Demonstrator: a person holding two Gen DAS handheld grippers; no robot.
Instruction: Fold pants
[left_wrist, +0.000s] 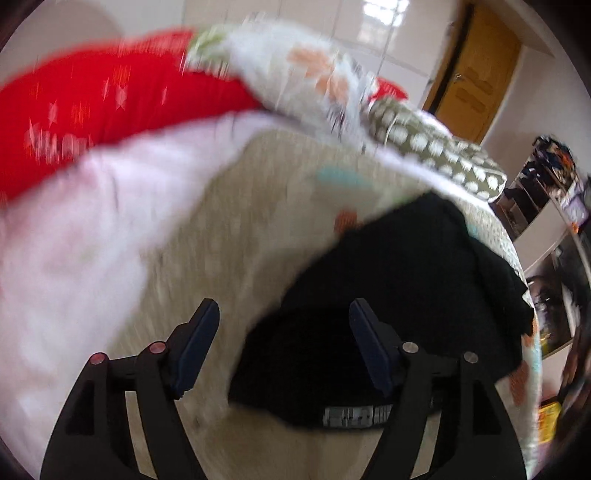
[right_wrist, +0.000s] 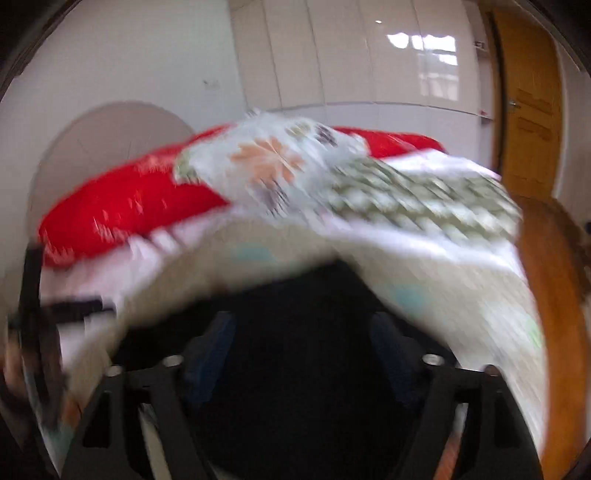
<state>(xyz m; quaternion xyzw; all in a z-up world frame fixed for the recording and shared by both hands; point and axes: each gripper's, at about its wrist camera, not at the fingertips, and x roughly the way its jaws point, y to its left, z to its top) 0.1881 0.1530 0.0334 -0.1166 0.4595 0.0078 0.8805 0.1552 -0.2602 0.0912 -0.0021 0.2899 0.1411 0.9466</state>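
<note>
Left tongs (left_wrist: 284, 347) spread, black pants (left_wrist: 399, 295) bunched

A bed (left_wrist: 229, 229) with a cream patterned cover fills both views. A red pillow (left_wrist: 92, 107) lies at its head, with a floral pillow (left_wrist: 295, 66) leaning on it and a green dotted pillow (left_wrist: 432, 147) just beside. A wooden door (right_wrist: 528, 107) stands at right, and cluttered shelves (left_wrist: 554, 192) line the left-wrist view's right edge

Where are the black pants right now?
In the left wrist view the black pants lie on the pale bedspread, lower right of centre, waistband towards the open left gripper, below the dotted pillow.
</note>
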